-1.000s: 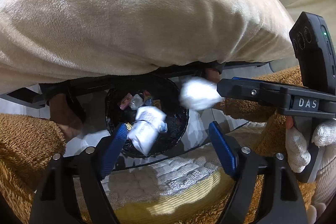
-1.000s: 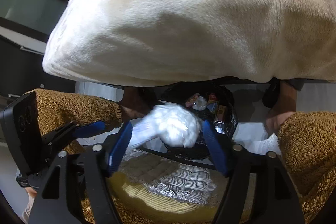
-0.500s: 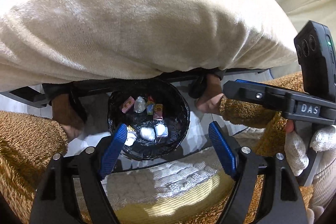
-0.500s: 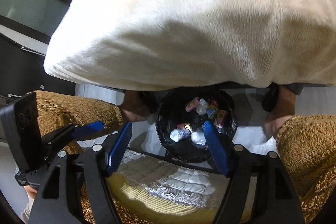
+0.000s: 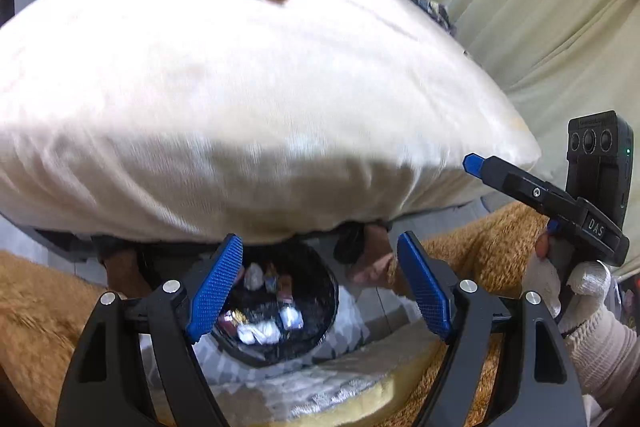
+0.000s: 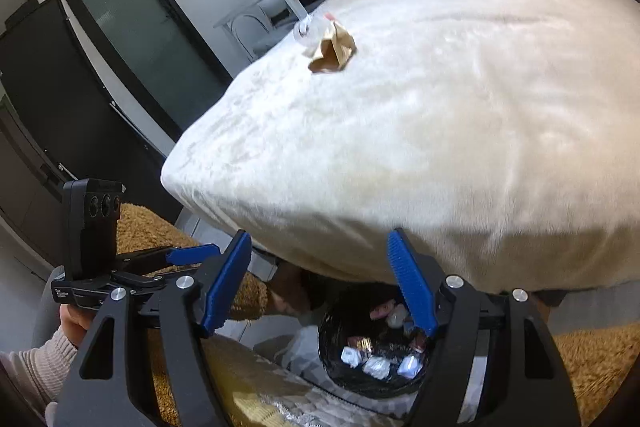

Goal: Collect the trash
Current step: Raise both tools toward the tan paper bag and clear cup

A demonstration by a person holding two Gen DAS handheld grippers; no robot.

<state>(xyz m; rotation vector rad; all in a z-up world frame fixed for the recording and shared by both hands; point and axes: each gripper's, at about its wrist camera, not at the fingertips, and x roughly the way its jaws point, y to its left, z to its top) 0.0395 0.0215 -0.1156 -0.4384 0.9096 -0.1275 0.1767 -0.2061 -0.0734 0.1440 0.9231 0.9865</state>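
Both grippers were open and empty. The left gripper point(image 5: 320, 287) and right gripper point(image 6: 320, 283) hung over the black bin point(image 5: 326, 291) on the floor, near the bed point(image 5: 240, 87). Wrappers and white wads point(image 6: 376, 366) lay inside the bin. A brown paper scrap point(image 6: 334, 51) and a clear cup point(image 6: 306, 31) lay on the bed's far part, touching each other.

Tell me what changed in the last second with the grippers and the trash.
Both white paper wads were let go and now lie in the black bin. The left gripper and right gripper, jaws empty, tilted up, revealing the brown paper scrap on the bed. Bin stayed put.
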